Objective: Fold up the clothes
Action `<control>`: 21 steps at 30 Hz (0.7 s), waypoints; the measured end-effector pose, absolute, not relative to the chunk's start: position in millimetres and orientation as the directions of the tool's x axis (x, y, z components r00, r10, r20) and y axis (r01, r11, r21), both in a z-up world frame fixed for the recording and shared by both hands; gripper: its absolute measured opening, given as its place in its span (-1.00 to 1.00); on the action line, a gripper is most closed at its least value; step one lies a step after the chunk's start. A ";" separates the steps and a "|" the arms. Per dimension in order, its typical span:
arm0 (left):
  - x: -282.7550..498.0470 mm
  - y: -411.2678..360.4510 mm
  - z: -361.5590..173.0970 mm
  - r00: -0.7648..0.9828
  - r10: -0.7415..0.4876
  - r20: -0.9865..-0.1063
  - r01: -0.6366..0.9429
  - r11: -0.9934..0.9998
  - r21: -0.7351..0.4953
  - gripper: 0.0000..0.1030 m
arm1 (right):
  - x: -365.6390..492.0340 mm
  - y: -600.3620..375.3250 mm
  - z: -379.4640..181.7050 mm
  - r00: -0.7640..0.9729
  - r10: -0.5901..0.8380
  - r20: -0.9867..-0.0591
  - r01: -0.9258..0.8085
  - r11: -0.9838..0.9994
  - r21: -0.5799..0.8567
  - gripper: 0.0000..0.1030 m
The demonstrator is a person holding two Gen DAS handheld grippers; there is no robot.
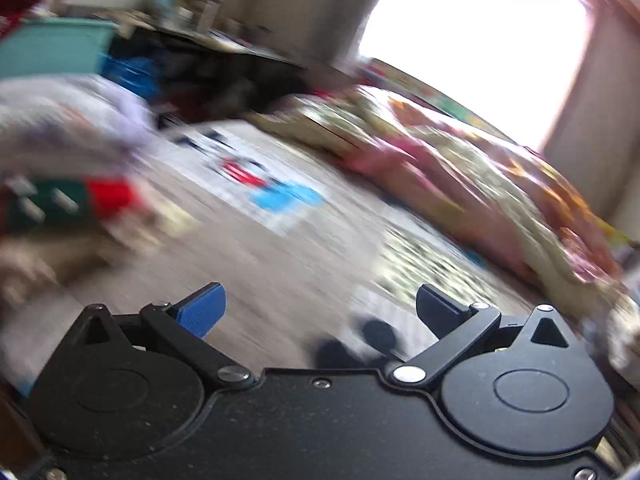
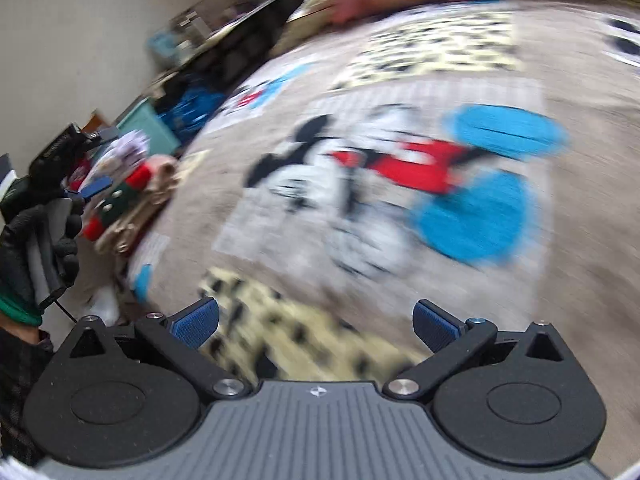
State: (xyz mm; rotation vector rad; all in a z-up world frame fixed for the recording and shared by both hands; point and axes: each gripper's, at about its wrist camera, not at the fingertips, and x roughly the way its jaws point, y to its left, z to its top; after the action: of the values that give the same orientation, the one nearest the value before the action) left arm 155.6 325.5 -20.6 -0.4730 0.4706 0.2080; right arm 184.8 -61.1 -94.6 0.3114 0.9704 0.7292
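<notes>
1. Your left gripper (image 1: 320,312): jaws spread wide, nothing between them, above the bed cover (image 1: 280,264).
2. Your right gripper (image 2: 316,324): jaws wide apart, empty, over the cartoon mouse print (image 2: 360,176).
3. Clothes pile (image 2: 128,200): heaped at the cover's left edge, beside your gloved left hand (image 2: 36,248). Both views blurred.

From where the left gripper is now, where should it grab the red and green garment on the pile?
Take the red and green garment by its red end, which sticks out toward the open bedspread. Come in from that side with the left gripper; its jaws are already open. Blur hides finer folds.
</notes>
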 end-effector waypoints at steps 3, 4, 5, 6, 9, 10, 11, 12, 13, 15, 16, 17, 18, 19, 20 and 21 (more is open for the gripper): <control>161.1 259.3 -31.8 0.847 -0.011 -0.531 -0.214 0.908 -0.360 0.99 | 159.4 -107.1 -96.9 0.404 0.656 -0.637 -0.359 0.754 0.549 0.99; 160.7 239.8 -35.2 0.839 -0.035 -0.543 -0.187 0.919 -0.348 0.99 | 151.9 -119.2 -96.7 0.419 0.648 -0.636 -0.345 0.762 0.548 1.00; 159.3 221.7 -37.5 0.832 -0.051 -0.552 -0.165 0.928 -0.333 0.99 | 146.5 -125.5 -94.4 0.435 0.640 -0.634 -0.342 0.768 0.541 1.00; 157.1 204.5 -39.5 0.825 -0.063 -0.561 -0.142 0.939 -0.314 0.99 | 141.2 -131.8 -92.2 0.450 0.631 -0.632 -0.340 0.775 0.533 1.00; 142.1 164.4 -45.1 0.810 -0.067 -0.583 -0.088 0.968 -0.234 0.99 | 125.0 -150.7 -85.4 0.495 0.606 -0.623 -0.331 0.794 0.509 1.00; 135.5 153.9 -46.8 0.805 -0.074 -0.588 -0.070 0.974 -0.218 0.99 | 119.6 -157.0 -83.2 0.509 0.597 -0.620 -0.328 0.801 0.502 1.00; 128.5 144.4 -48.1 0.801 -0.082 -0.592 -0.051 0.978 -0.204 0.99 | 114.3 -163.2 -80.9 0.524 0.588 -0.617 -0.324 0.807 0.494 1.00; 119.6 137.1 -47.5 0.801 -0.091 -0.592 -0.037 0.979 -0.201 0.99 | 108.9 -169.5 -78.7 0.538 0.579 -0.613 -0.321 0.813 0.486 1.00; 109.2 128.9 -45.6 0.804 -0.097 -0.587 -0.033 0.978 -0.206 0.99 | 103.5 -175.8 -76.4 0.552 0.569 -0.609 -0.317 0.819 0.479 1.00; 89.3 115.1 -42.7 0.810 -0.132 -0.571 -0.013 0.970 -0.243 0.99 | 95.8 -181.6 -67.3 0.588 0.540 -0.602 -0.314 0.838 0.446 1.00; 79.4 108.1 -41.6 0.813 -0.153 -0.562 -0.001 0.965 -0.264 0.99 | 93.1 -182.4 -62.8 0.603 0.523 -0.602 -0.311 0.849 0.427 1.00; 70.3 100.4 -41.2 0.813 -0.170 -0.556 0.010 0.960 -0.279 0.99 | 90.8 -182.5 -61.1 0.610 0.508 -0.609 -0.303 0.859 0.413 1.00; 62.9 91.1 -42.2 0.811 -0.176 -0.558 0.017 0.960 -0.278 0.99 | 88.5 -182.7 -59.3 0.615 0.493 -0.615 -0.296 0.868 0.399 1.00; 56.0 81.8 -43.2 0.808 -0.178 -0.561 0.023 0.962 -0.273 0.99 | 86.2 -182.8 -57.6 0.621 0.477 -0.621 -0.288 0.877 0.386 1.00; 50.4 72.7 -43.8 0.803 -0.171 -0.571 0.026 0.967 -0.253 0.99 | 83.9 -183.0 -55.9 0.627 0.462 -0.628 -0.280 0.885 0.372 1.00; 45.2 64.0 -44.0 0.798 -0.161 -0.580 0.028 0.973 -0.230 0.99 | 81.6 -183.1 -54.1 0.632 0.446 -0.633 -0.272 0.893 0.358 1.00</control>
State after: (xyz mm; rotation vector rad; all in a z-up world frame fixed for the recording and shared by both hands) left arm 45.2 64.0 -44.0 -0.2151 0.6392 -0.1023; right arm 81.6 -183.1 -54.1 0.2381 0.7856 0.4150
